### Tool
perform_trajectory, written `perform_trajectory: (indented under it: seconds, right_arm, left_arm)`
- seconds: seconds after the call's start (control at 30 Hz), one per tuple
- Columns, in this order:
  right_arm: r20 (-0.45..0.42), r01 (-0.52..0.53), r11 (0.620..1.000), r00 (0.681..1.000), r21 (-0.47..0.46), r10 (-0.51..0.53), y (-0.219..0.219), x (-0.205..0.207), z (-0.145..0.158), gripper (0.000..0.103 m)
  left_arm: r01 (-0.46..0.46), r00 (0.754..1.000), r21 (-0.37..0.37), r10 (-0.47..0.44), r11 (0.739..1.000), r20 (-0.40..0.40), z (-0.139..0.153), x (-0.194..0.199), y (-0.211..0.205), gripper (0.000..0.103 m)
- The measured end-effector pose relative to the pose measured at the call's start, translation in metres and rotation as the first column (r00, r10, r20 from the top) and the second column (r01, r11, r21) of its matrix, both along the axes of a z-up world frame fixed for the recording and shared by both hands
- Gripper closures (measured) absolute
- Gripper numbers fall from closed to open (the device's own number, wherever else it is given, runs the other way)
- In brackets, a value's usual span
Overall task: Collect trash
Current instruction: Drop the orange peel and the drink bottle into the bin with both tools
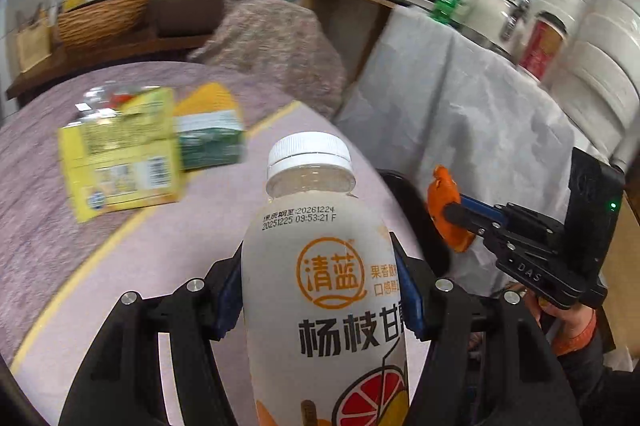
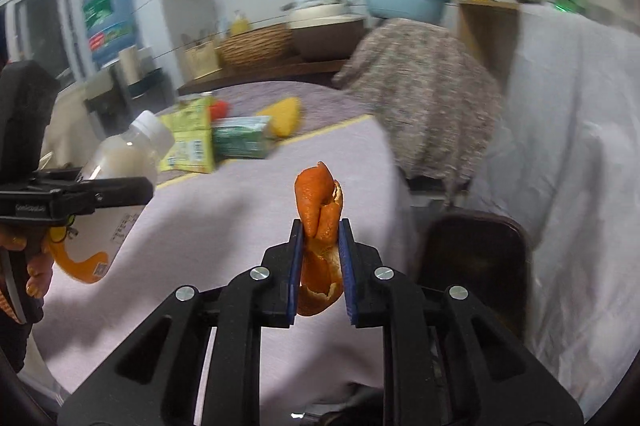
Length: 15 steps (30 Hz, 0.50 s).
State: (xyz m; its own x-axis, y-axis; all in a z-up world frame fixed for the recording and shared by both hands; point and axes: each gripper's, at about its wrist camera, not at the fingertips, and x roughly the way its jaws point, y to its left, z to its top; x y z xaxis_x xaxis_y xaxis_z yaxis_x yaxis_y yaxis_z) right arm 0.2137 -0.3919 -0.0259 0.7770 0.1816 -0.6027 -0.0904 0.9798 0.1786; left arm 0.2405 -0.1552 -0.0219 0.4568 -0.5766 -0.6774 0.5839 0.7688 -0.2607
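My left gripper (image 1: 322, 290) is shut on a white-capped drink bottle (image 1: 320, 266) with orange print, held above the table edge; the bottle also shows in the right wrist view (image 2: 120, 178). My right gripper (image 2: 320, 238) is shut on a curled orange peel (image 2: 320, 210), held in the air beyond the table corner. The peel (image 1: 442, 204) and the right gripper (image 1: 460, 212) show in the left wrist view at right. A dark bin (image 2: 476, 258) stands on the floor below and right of the peel; its rim shows in the left wrist view (image 1: 404, 194).
On the lilac tablecloth (image 1: 168, 246) lie a yellow packet (image 1: 124, 154), a green carton (image 1: 210, 138) and a yellow wedge (image 2: 286, 116). A covered chair (image 2: 424, 94) stands behind. A white-draped counter (image 1: 460, 114) with jars and appliances is at right.
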Motion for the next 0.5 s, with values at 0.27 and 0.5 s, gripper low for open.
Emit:
perform_trajectory:
  seconds: [0.27, 0.5]
  right_arm:
    - [-0.176, 0.214, 0.977, 0.962, 0.01, -0.209, -0.105, 0.003, -0.07, 0.085]
    - [-0.409, 0.273, 0.962, 0.88, 0.018, -0.243, -0.144, 0.047, -0.178, 0.085]
  left_arm:
    - [0.187, 0.982, 0.025, -0.186, 0.982, -0.032, -0.018, -0.011, -0.128, 0.041]
    - [0.238, 0.969, 0.056, -0.234, 0.97, -0.073, -0.046, -0.014, -0.192, 0.041]
